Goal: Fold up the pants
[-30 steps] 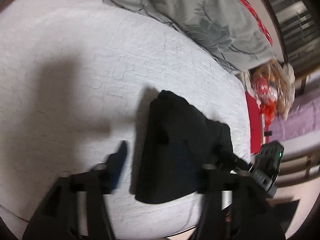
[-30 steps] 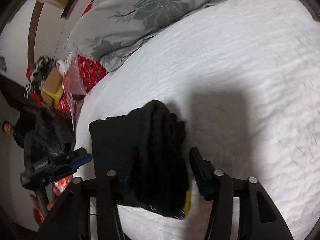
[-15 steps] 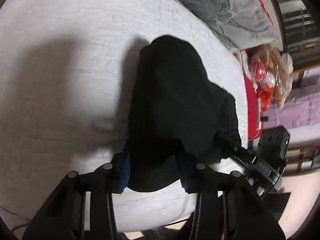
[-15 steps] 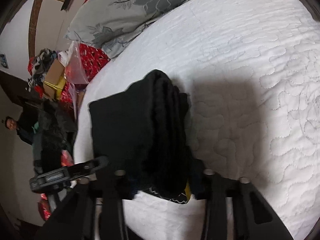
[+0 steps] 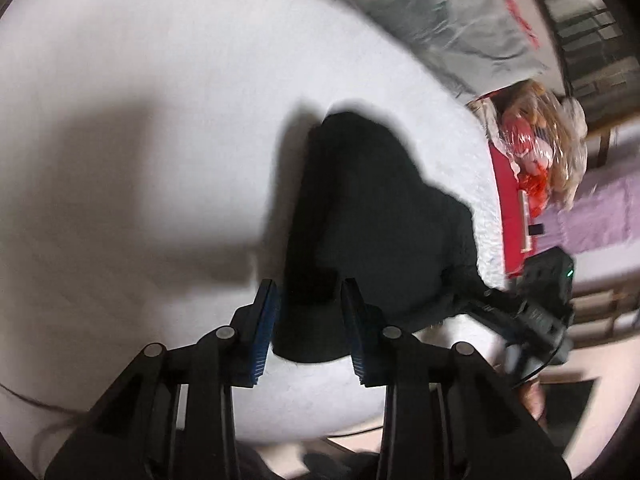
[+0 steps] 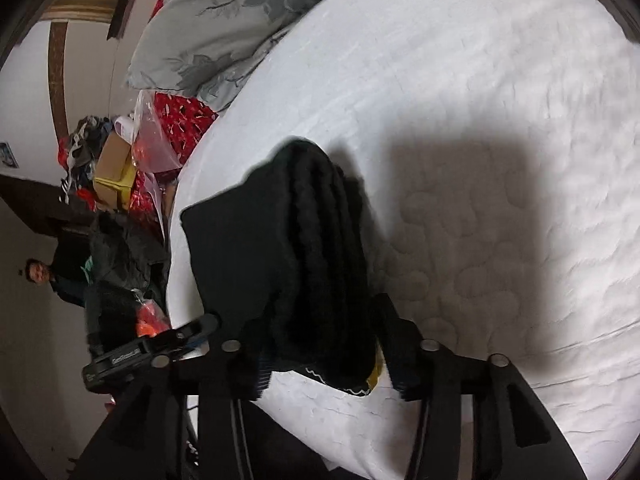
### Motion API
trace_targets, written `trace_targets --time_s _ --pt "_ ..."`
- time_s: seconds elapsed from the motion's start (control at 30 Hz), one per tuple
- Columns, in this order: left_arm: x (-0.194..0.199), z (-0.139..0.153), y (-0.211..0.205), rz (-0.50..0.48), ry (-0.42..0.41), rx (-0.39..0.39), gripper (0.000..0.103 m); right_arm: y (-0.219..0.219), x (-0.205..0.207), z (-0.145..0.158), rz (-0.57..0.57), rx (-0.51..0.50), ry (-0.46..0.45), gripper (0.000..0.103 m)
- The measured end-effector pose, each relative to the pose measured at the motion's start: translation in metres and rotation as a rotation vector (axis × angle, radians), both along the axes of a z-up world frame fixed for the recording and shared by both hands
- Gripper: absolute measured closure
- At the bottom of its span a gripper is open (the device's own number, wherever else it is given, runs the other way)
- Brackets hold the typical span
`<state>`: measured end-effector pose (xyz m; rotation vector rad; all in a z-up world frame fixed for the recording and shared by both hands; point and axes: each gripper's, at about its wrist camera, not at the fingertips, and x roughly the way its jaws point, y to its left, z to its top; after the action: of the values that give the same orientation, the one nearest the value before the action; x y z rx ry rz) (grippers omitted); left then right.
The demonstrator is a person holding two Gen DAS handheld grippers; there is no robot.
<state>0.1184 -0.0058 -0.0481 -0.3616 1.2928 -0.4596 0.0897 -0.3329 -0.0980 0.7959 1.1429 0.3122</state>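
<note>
The black pants (image 5: 360, 220) lie folded into a thick bundle near the edge of the white quilted bed (image 5: 120, 120). My left gripper (image 5: 310, 312) is shut on the bundle's near end, its blue pads pressing the fabric from both sides. In the right wrist view the pants (image 6: 300, 240) show stacked folds and a yellow label at the near end. My right gripper (image 6: 324, 348) straddles that end; its jaws are opening, and the right pad stands just off the cloth. Each gripper also appears in the other's view: the right gripper (image 5: 520, 312) and the left gripper (image 6: 152, 352).
A grey floral pillow (image 6: 224, 20) lies at the head of the bed (image 6: 480, 120). Beside the bed are a plastic bag of red items (image 5: 536, 152), a cardboard box (image 6: 114, 168) and piled clothes. A person (image 6: 60, 280) stands at the far left.
The left jaws narrowed from wide open onto the near end of the pants. The right jaws pinched the bundle half a second ago and have since widened.
</note>
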Motion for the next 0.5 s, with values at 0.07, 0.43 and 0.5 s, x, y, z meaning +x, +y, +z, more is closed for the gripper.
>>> trace_targets --time_s 0.07,0.43,0.5 --pt "0.011 0.019 -0.005 -0.008 -0.072 0.012 0.049 -0.007 0.005 0.014 -0.020 0.015 -0.060 0.045" --pt "0.072 -0.018 -0.047 0.013 -0.053 0.254 0.033 0.007 0.053 0.016 -0.070 -0.118 -0.104 0.062" --pt "0.073 -0.030 -0.043 0.027 -0.045 0.225 0.029 -0.003 0.051 0.009 -0.086 -0.090 -0.086 0.065"
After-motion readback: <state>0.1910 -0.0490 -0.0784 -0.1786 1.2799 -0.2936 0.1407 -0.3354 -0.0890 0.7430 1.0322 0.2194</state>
